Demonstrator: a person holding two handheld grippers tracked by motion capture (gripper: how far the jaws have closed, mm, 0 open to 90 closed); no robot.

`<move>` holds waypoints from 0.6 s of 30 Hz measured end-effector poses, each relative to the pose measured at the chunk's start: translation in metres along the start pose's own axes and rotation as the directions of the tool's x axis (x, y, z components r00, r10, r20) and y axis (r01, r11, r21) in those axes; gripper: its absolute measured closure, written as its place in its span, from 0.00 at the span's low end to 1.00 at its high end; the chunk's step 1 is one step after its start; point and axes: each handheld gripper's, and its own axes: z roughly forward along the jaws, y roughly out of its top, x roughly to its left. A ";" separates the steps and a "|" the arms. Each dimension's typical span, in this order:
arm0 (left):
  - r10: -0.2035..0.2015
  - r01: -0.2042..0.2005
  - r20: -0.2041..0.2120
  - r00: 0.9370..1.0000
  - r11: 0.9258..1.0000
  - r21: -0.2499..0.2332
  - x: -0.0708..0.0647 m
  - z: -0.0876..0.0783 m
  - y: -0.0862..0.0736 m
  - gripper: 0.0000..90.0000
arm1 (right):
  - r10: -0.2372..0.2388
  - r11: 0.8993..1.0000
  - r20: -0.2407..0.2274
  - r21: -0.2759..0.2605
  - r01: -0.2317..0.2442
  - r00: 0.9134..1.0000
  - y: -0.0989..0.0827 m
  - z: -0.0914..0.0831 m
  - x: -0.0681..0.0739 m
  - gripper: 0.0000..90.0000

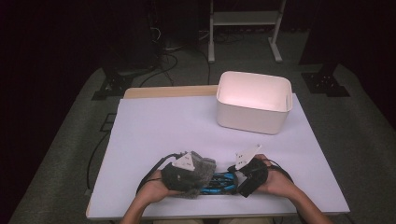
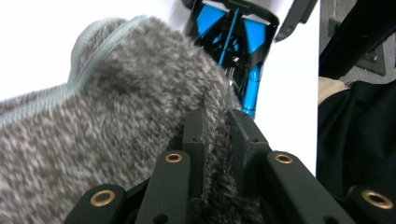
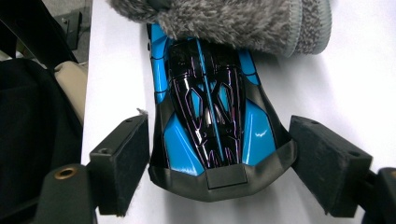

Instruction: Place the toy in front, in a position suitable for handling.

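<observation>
Fabric handling: the fuzzy grey marled fabric piece with a pale grey bound edge [image 2: 116, 107] is judged soft, limp and light; it will drape and sag from any single grip point, and the deep pile should give the pads good friction.
Fabric grip point: a fold or the bound edge is judged best; a pinch through the pile alone may slip.
Car handling: the glossy blue and black plastic toy race car [image 3: 212, 121] is judged rigid, light and slick on its shell; thin trim may be fragile.
Car grip point: across the flanks near one end, where the body is widest and the sides run close to parallel.
Fabric appearance: mottled grey plush, thick nap, ribbed binding along one border.
Car appearance: low wedge body, blue panels, black centre with thin purple lines, dark grey end piece.
Fabric location: near edge of the table, left of centre, lying over the left end of the car [image 1: 198, 175].
Car location: on the tabletop between the two hands, lengthwise left to right [image 1: 222, 182].
Left gripper [image 2: 217, 140]: jaws nearly together, pinching a fold of the fabric.
Right gripper [image 3: 219, 163]: jaws spread wide, straddling the car's right end; the left pad sits close to the body, the right pad near its corner, neither visibly pressing.
Tabletop: white sheet surface [image 1: 187, 126].
Bin: white rectangular plastic bin [image 1: 252, 114], far right, well apart from the work.
</observation>
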 end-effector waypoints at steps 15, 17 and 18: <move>0.117 -0.121 0.070 0.991 0.991 0.061 -0.005 0.047 0.067 0.86 | -0.014 0.999 0.008 -0.052 0.014 1.000 -0.006 0.004 0.002 0.25; 0.125 -0.130 0.075 0.989 0.989 0.067 -0.006 0.052 0.071 0.86 | -0.021 0.999 0.013 -0.050 0.021 1.000 -0.006 0.005 0.003 0.24; 0.129 -0.135 0.075 0.989 0.988 0.071 -0.006 0.054 0.072 0.86 | -0.024 0.998 0.015 -0.049 0.025 1.000 -0.005 0.006 0.003 0.24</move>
